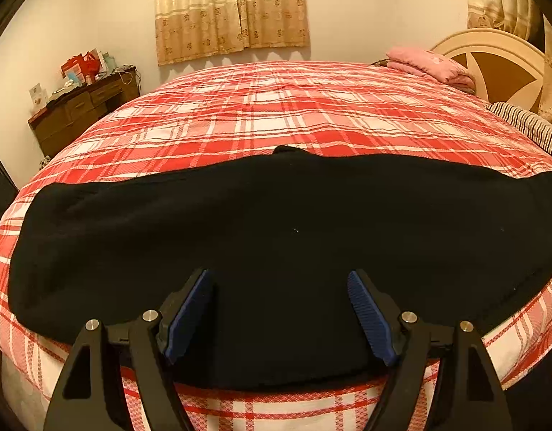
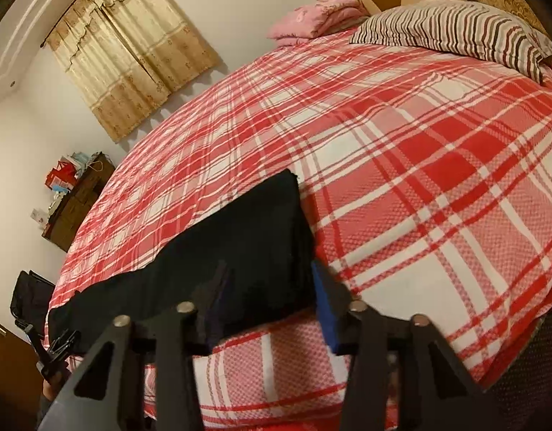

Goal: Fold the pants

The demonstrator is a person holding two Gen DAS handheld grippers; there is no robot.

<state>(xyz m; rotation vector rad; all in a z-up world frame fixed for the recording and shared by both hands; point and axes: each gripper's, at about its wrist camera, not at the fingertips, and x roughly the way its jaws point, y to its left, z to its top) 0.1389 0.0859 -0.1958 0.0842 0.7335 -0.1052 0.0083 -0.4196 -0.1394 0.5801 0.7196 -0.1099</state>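
The black pants point(image 1: 276, 251) lie stretched sideways along the near edge of the bed point(image 1: 276, 107), running from nine o'clock to three o'clock in the left wrist view, flat on the red plaid cover. That placement makes sense: a long band laid close to the person keeps both ends within reach for a fold.

The left gripper point(image 1: 279, 309) hangs over the middle of the cloth with its jaws spread wide, blue pads point(image 1: 189, 316) clear of the fabric on either side, nothing pinched. It looks parked there, ready rather than working.

Over to the right wrist view. The right gripper point(image 2: 272, 305) sits at six o'clock, straddling the squared end of the pants point(image 2: 261, 237), which juts away toward twelve o'clock. The jaws are partly closed around that end, cloth plainly between them, though the blur hides whether the pads point(image 2: 324, 309) actually press it, so I cannot tell if the grip is made. Taking the end by its edge would be the reason for this angle: lift it and carry it across toward nine o'clock.

Striped pillow point(image 2: 455, 28) and pink folded blanket point(image 2: 311, 18) sit far off at one o'clock, well apart from the work.
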